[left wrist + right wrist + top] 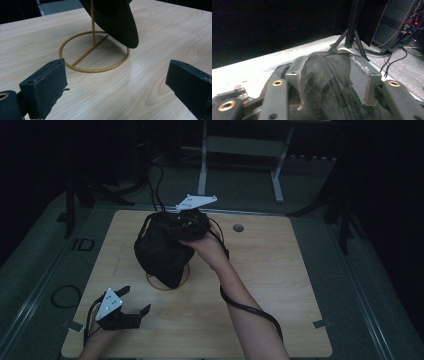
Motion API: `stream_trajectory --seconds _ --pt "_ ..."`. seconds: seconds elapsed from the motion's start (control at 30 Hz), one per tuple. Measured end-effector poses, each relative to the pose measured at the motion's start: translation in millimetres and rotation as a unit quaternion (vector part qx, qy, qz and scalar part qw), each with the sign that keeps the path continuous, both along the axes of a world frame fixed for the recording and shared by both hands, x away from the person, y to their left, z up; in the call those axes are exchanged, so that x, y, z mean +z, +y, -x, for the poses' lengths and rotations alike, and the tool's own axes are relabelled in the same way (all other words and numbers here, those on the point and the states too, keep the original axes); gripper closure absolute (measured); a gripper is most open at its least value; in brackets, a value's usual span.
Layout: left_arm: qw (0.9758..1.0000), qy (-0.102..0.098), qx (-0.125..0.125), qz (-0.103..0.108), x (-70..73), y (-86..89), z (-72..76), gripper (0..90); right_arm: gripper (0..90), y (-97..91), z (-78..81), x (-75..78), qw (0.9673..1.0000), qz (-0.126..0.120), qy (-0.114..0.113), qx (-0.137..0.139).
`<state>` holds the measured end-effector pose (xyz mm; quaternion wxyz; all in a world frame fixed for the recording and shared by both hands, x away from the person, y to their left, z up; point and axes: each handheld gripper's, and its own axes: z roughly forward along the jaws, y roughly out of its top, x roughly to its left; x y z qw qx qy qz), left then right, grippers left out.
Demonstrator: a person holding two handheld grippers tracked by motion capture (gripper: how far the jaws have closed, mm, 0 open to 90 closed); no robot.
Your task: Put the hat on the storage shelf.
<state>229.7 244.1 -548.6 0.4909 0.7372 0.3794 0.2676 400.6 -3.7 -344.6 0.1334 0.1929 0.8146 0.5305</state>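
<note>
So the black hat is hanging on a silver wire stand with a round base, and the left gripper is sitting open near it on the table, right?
Not quite: the wire stand is gold-coloured, not silver, as the left gripper view shows. The rest holds: the black hat hangs over its round base, and the left gripper sits open nearby on the table.

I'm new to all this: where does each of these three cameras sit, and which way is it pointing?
High view: fixed above the person's side, looking forward and down on the wooden table; both forearms and both tongs, left and right, show.
Left gripper view: rides the left tongs, low over the table, facing the gold wire stand and the black hat; its open jaws show.
Right gripper view: rides the right tongs, facing out over mesh fabric lying between its jaws.
Shared: high and left views both show the stand and hat.
</note>
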Motion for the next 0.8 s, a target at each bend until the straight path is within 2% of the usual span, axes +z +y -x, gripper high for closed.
stream_trajectory --seconds 0.1,0.23,0.33,0.37,0.5,0.53,0.67,0.8 --pt "1.0000 0.001 -0.001 0.002 -0.2 -0.6 0.0 3.8 39.7 -3.4 0.7 -0.9 1.0000 0.001 0.002 0.002" --pt "1.0000 0.000 0.000 0.003 0.4 -1.1 0.2 3.8 30.1 -11.2 1.2 -3.6 0.9998 -0.012 0.010 0.010" --pt "1.0000 0.002 0.001 0.002 0.3 -1.4 -1.0 3.8 22.5 -17.7 1.4 -5.7 0.9992 -0.022 0.023 0.023" --pt "1.0000 0.002 0.001 0.002 0.3 -1.3 -1.0 3.8 17.2 -19.7 1.6 -6.6 0.9990 -0.017 0.025 0.034" --pt "1.0000 0.005 -0.002 0.003 0.0 -2.3 -0.9 3.8 13.3 -27.1 4.5 -9.9 0.9989 -0.014 0.027 0.034" --pt "1.0000 0.006 -0.002 0.004 -0.3 -2.8 -0.8 3.8 13.9 -29.1 6.3 -11.0 0.9994 -0.009 0.018 0.027" --pt "1.0000 0.007 -0.005 0.002 -0.6 -4.3 -0.2 3.8 13.7 -36.7 9.4 -14.2 0.9997 -0.006 0.008 0.023" --pt "0.9999 0.007 -0.004 0.007 -0.7 -3.8 0.8 3.8 13.6 -46.9 13.9 -19.5 0.9996 -0.014 -0.003 0.024"
